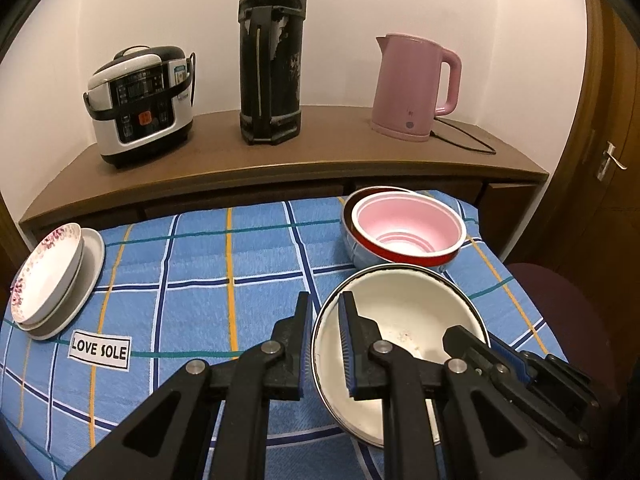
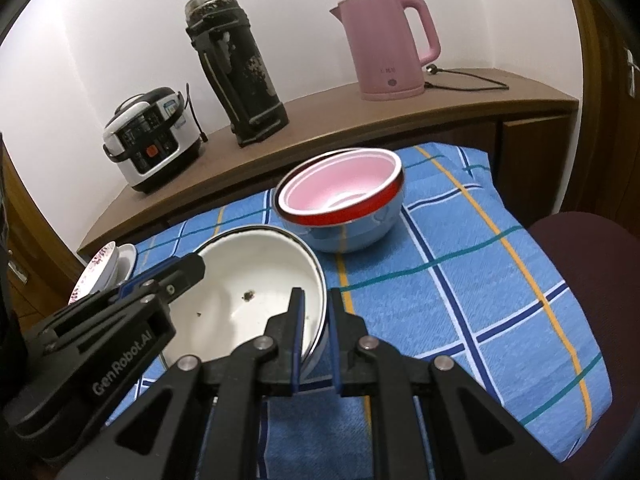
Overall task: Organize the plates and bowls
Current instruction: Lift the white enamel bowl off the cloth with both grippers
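Both the left gripper (image 1: 325, 344) and right gripper (image 2: 316, 332) pinched opposite rims of the white enamel bowl (image 2: 248, 280) above the blue checked cloth (image 2: 480, 280), near the nested bowls (image 2: 340, 208); uneven lifting could tilt it and slip a rim free.

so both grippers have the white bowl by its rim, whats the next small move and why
Probably carry the white bowl toward the nested bowls behind it, keeping it level. The left gripper and right gripper each pinch opposite sides of its rim, so moving them together avoids twisting it. The pink-lined stack is open-topped, though the white bowl looks wider, so nesting may fail.
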